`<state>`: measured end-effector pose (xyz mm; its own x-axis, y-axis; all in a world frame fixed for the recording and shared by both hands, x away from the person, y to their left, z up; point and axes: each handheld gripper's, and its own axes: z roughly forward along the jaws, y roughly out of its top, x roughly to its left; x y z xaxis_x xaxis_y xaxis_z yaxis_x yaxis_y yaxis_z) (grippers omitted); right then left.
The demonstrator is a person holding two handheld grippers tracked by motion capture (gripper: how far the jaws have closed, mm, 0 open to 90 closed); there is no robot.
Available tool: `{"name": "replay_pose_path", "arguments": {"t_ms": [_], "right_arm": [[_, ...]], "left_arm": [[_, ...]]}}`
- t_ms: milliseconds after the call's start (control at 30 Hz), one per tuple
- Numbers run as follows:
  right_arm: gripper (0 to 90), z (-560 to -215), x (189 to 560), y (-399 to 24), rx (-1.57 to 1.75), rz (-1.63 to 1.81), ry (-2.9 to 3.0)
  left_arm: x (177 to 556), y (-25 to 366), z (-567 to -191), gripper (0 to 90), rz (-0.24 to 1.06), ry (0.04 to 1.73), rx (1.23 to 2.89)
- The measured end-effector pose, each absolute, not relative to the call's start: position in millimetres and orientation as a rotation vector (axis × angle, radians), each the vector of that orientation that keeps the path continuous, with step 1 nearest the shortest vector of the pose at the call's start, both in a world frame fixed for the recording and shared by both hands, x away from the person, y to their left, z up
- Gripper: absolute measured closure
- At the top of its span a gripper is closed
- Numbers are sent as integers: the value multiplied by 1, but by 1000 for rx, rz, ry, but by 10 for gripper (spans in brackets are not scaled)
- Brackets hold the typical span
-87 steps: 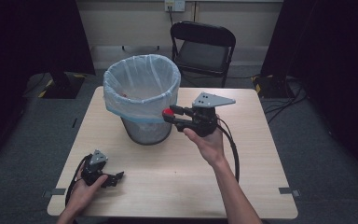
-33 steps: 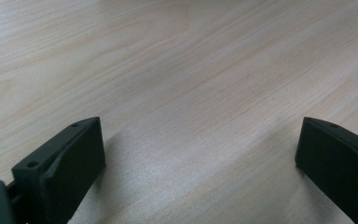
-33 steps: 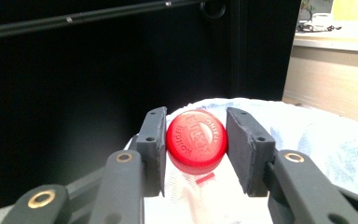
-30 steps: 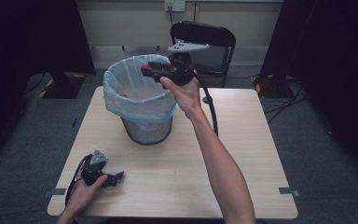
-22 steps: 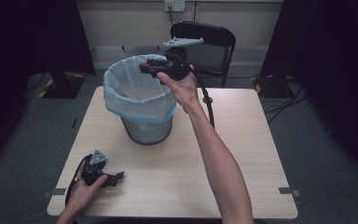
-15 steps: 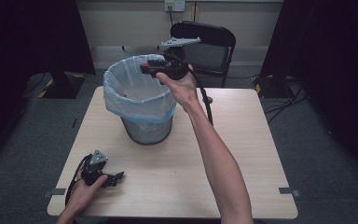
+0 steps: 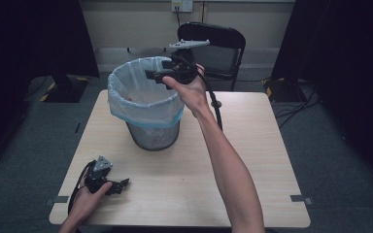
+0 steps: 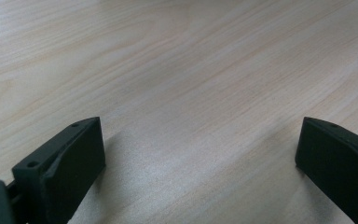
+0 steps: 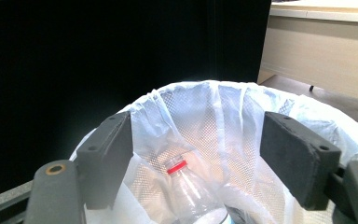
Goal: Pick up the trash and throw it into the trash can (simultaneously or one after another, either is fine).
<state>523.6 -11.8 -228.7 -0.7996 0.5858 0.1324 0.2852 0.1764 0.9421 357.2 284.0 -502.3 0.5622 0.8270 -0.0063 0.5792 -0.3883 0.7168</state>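
The right gripper (image 7: 151, 75) hangs over the bin (image 7: 145, 104), jaws just sprung wide, empty; the bottle (image 9: 191, 196) lies inside. A chair (image 7: 218, 46) stands at twelve o'clock. The left gripper (image 7: 121, 185) rests open at seven.

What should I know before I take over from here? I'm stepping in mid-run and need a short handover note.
Right gripper: held over the bin, its jaws have just been opening, nothing between them.
Left gripper: resting on the table, open, holding nothing.
Bottle: clear, red cap, lying inside the lined bin.
Done: bottle dropped in.
Left: probably just draw the right hand back to the table.
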Motion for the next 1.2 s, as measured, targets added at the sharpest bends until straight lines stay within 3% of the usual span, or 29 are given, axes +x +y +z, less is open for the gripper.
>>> {"name": "replay_pose_path", "arguments": {"t_ms": [1200], "right_arm": [[195, -242, 483, -57, 830, 1603, 2125]], "left_arm": [[357, 285, -502, 9, 468, 1116, 2122]]}}
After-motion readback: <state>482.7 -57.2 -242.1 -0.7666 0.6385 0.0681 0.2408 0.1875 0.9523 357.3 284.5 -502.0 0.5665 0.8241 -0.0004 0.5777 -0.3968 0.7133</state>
